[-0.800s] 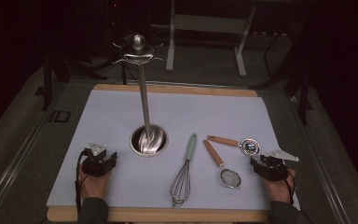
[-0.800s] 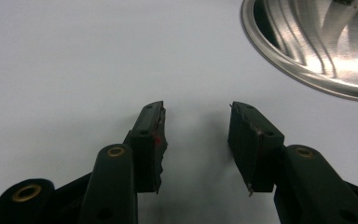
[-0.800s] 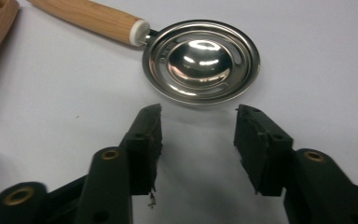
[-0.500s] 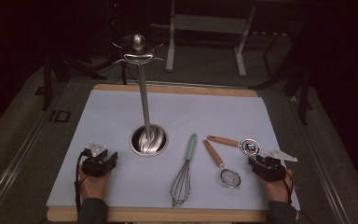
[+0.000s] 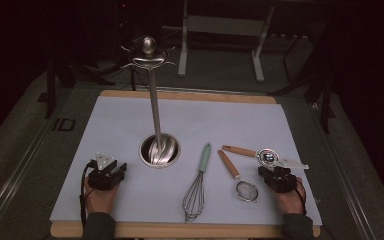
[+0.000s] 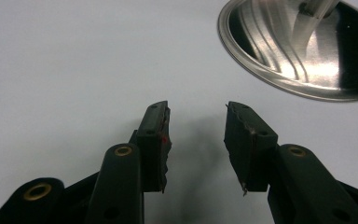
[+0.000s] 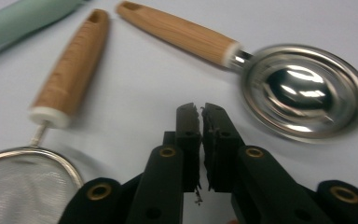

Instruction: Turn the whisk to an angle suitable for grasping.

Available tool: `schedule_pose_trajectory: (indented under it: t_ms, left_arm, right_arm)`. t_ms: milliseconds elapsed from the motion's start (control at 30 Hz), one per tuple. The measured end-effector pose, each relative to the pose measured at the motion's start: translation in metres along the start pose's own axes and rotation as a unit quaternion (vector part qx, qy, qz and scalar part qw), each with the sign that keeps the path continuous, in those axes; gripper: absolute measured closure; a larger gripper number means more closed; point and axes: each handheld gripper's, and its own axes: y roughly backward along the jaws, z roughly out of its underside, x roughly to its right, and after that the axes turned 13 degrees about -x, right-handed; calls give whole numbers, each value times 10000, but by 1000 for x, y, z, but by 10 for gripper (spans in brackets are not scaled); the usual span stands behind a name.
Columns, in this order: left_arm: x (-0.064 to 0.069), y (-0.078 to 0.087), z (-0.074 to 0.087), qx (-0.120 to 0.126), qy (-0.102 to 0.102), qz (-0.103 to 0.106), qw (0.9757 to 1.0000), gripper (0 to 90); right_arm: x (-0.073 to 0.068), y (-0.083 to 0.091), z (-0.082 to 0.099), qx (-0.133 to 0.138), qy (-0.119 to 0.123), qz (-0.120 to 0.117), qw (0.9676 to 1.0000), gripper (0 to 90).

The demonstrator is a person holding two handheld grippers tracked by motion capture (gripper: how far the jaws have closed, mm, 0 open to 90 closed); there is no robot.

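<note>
Left tongs (image 5: pixel 111 169) low over mat, gaping, empty, right tongs (image 7: pixel 200 112) beside spoon (image 7: pixel 303 93), pinched together, empty.

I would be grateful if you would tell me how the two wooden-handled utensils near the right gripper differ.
The wooden-handled mesh strainer has a fine wire-mesh bowl; the wooden-handled steel scoop has a solid, polished one. The strainer lies nearer the mint-handled whisk; the scoop lies farther back, by the right gripper. Both have pale wooden handles with white collars and lie flat.

The whisk (image 5: pixel 198 186) lies between the stand (image 5: pixel 159 150) and strainer (image 5: pixel 239 180); the spoon (image 5: pixel 260 154) lies behind.
</note>
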Motion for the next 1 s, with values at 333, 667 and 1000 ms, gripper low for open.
schedule_pose_trajectory:
  t_ms: [333,667,1000]
  left_arm:
    - [3,0,0,8,-77,-81,9999,597]
    - [4,-1,0,-13,-135,-136,9998,594]
    - [6,-1,0,-50,-212,-202,9996,588]
  right_arm:
    - [-28,3,-29,80,338,-311,9989,897]
    - [-62,2,-56,109,720,-484,9962,899]
    - [-94,-12,-79,9,924,-643,9936,899]
